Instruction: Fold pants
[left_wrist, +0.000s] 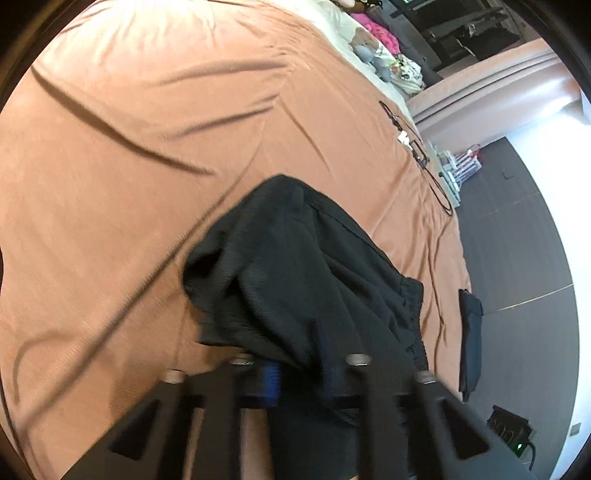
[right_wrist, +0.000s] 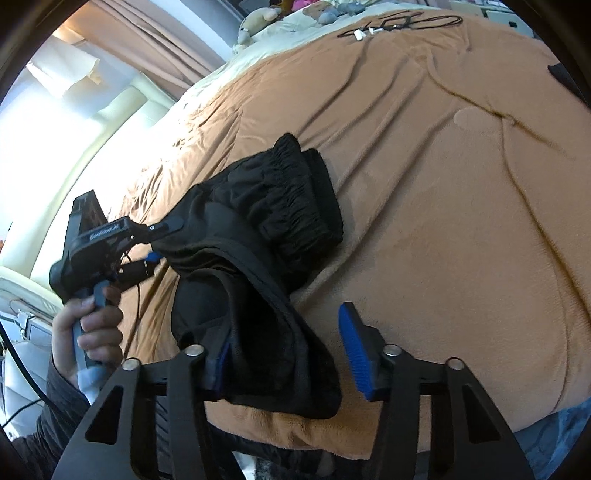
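Note:
Black pants (left_wrist: 295, 258) lie bunched on the orange-brown blanket (left_wrist: 129, 147), elastic waistband (right_wrist: 295, 192) toward the far side. In the left wrist view my left gripper (left_wrist: 301, 380) is shut on a fold of the pants, the cloth pinched between its blue pads. The right wrist view shows the same left gripper (right_wrist: 162, 240), held by a hand (right_wrist: 88, 325), biting the pants' left edge. My right gripper (right_wrist: 288, 362) straddles the near end of the pants (right_wrist: 258, 314). Its left pad is hidden behind the cloth and its right blue pad (right_wrist: 354, 350) stands just clear of it, so it is open.
The blanket (right_wrist: 461, 221) covers a wide bed. Black cables (right_wrist: 399, 22) and soft toys (left_wrist: 369, 48) lie at the far end. Another dark cloth (left_wrist: 471, 332) hangs at the bed's right edge, above dark floor (left_wrist: 517, 240) with a power strip (left_wrist: 509, 428). Curtains (right_wrist: 147, 40) hang at the left.

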